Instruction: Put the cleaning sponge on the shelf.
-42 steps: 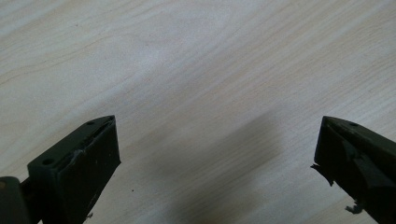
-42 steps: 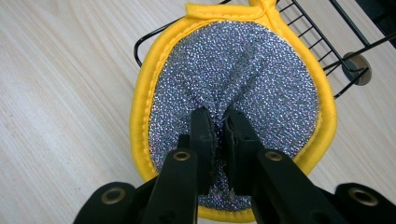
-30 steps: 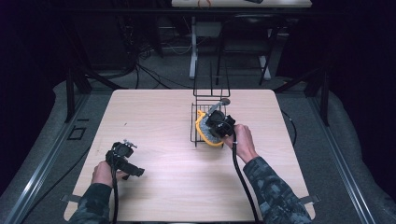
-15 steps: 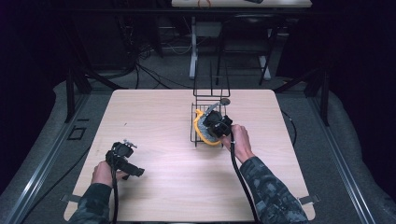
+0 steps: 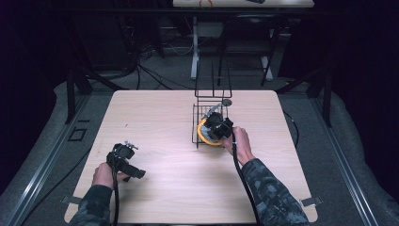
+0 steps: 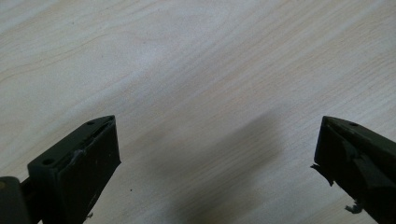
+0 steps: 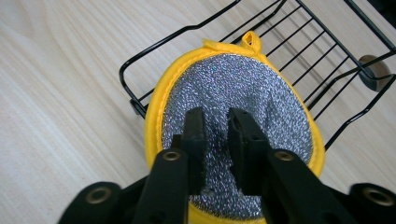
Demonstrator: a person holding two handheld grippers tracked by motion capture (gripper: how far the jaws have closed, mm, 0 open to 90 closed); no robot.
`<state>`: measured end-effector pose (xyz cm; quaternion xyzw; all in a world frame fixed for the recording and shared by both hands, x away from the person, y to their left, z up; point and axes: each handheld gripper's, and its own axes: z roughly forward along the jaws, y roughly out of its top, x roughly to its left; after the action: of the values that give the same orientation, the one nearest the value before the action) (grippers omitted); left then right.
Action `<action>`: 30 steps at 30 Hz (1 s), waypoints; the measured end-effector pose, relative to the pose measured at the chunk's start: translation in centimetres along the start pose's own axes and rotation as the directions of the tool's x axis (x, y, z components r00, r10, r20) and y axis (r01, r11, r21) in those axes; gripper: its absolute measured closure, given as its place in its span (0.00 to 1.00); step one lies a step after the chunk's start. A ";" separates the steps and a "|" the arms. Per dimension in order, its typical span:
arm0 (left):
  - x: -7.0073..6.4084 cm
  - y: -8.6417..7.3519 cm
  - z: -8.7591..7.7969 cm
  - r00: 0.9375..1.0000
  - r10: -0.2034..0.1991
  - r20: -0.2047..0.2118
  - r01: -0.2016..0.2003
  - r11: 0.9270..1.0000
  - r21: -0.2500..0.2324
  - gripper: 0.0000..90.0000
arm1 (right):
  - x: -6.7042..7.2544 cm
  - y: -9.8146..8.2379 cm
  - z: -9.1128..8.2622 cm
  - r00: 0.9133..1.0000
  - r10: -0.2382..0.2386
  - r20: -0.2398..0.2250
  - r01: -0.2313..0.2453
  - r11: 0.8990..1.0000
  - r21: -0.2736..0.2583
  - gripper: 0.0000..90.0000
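A round scrubbing pad (image 7: 238,79), glittery silver with a yellow rim and a loop, lies in a black wire rack (image 7: 299,28) on the wooden table. In the high view the pad (image 5: 202,135) sits at the rack's (image 5: 194,127) near end. My right gripper (image 7: 217,119) points down onto the pad. Its jaws have just been opening and now stand a little apart, with the pad's creased surface in the gap and no grip on it. The right gripper (image 5: 212,128) is above the rack. My left gripper (image 6: 217,140) is wide open over bare wood, at the table's near left (image 5: 135,172).
A small round disc (image 5: 227,101) lies on the table beside the rack's far right corner. The rack's tall wire back (image 5: 214,80) rises at its far end. Dark floor, cables and stand legs lie beyond the table (image 5: 155,117).
The right hand stays at the rack with only a slight shift over the pad. The left hand and its gripper have not moved.
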<state>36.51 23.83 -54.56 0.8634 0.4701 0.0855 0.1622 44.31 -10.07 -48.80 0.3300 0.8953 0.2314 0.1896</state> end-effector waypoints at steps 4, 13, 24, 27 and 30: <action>0.0 0.0 0.1 1.000 0.001 0.000 -0.001 1.000 0.002 0.00 | -0.1 -0.3 -0.8 1.000 0.015 -0.018 -0.015 1.000 -0.013 0.75; -0.1 0.0 0.1 1.000 0.002 -0.001 -0.002 1.000 0.005 0.00 | -0.3 -2.0 -1.0 0.998 0.038 -0.048 -0.036 0.998 0.049 0.82; -0.1 0.0 0.1 1.000 0.001 0.001 -0.001 1.000 0.004 0.00 | -0.4 -1.6 1.0 0.999 0.038 -0.031 -0.036 0.998 0.053 0.85; -0.1 0.0 0.1 1.000 0.000 0.000 0.000 1.000 0.003 0.00 | -0.6 -1.6 1.4 0.998 0.051 -0.038 -0.049 0.998 0.046 0.84; -0.1 0.0 0.1 1.000 0.002 0.000 -0.002 1.000 0.005 0.00 | -0.9 -1.5 1.6 0.998 0.057 -0.030 -0.057 0.998 0.029 0.83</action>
<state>36.51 23.71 -54.67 0.8642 0.4696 0.0845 0.1599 44.99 -11.21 -50.77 0.3544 0.8916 0.2290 0.1643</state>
